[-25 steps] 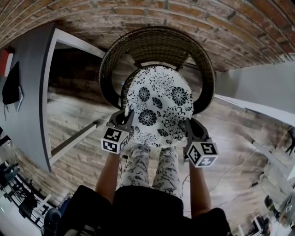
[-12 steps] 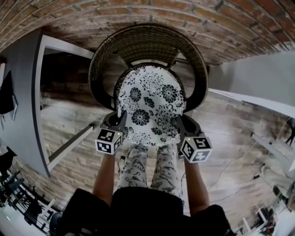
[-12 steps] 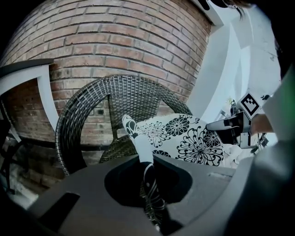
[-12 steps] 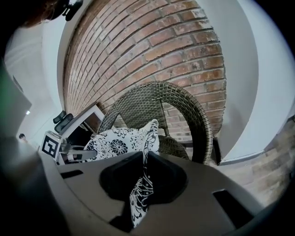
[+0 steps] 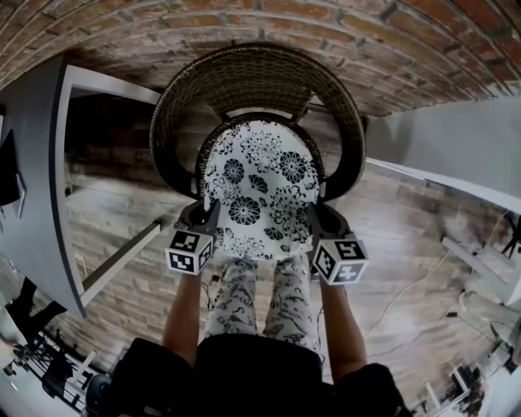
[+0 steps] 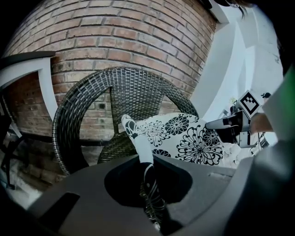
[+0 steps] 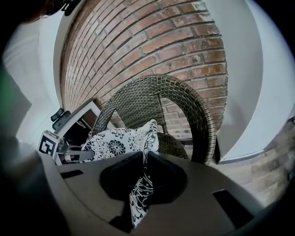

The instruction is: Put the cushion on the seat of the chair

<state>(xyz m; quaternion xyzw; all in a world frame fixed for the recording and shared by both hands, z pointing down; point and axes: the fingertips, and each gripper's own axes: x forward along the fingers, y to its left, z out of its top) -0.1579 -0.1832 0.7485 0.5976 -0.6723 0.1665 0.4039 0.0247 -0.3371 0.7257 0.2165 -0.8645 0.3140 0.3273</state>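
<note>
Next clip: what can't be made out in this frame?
Seat of the chair: head view, covered by the cushion; whether they touch is unclear.
Chair legs: head view, hidden under the chair itself.
Floor clutter: head view, lower left, too small.

The cushion (image 5: 259, 191) sits over the seat (image 7: 174, 144) of the chair (image 5: 256, 81), between the left tongs (image 5: 212, 216) at its left edge and the right tongs (image 5: 314, 217) at its right; the wall (image 5: 244, 24) stands behind the chair, the desk (image 5: 32, 163) to the left
</note>
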